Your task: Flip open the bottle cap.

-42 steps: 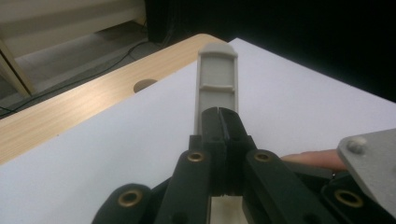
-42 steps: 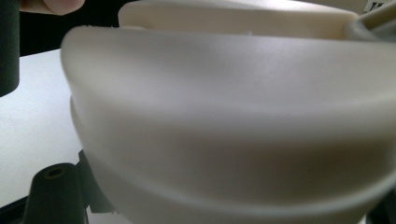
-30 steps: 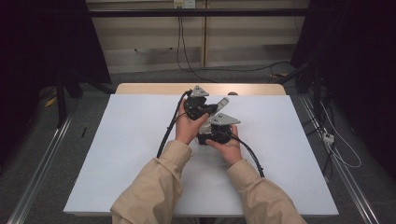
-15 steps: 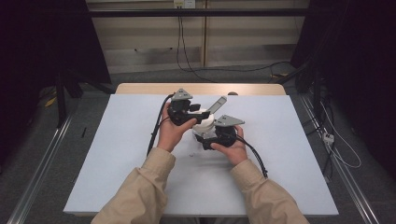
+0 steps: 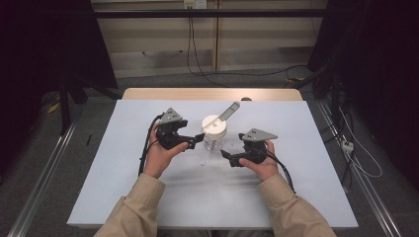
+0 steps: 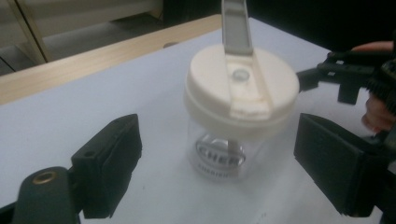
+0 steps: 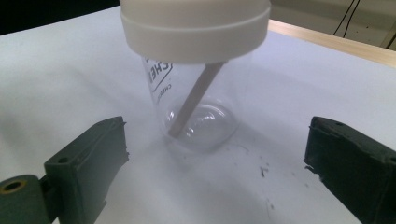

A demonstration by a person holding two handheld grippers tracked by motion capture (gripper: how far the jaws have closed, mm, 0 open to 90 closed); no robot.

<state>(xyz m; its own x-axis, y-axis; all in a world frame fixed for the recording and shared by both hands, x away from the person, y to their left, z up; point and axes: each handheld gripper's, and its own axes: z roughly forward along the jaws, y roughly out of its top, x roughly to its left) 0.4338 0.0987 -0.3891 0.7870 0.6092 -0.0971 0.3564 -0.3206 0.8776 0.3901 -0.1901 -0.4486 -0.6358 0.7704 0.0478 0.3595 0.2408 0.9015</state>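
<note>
Clear jar (image 5: 214, 138) (white lid) upright between left gripper (image 5: 194, 140), right gripper (image 5: 225, 156), both wide, untouching

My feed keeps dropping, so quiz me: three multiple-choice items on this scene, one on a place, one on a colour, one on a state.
1. Where does the jar stand?
A. on the table between the two grippers
B. on the floor
C. lifted in the right gripper

2. What colour is the jar's lid?
A. red
B. white
C. black

3. How is the left gripper?
A. shut on the jar
B. shut on nothing
C. open, pads clear of the jar

Answers: 1 A, the high view shows it on the table with the left gripper and right gripper either side; 2 B, the left gripper view shows a white lid with a raised flap; 3 C, its jaws have just been opening and stand apart from the glass.
</note>
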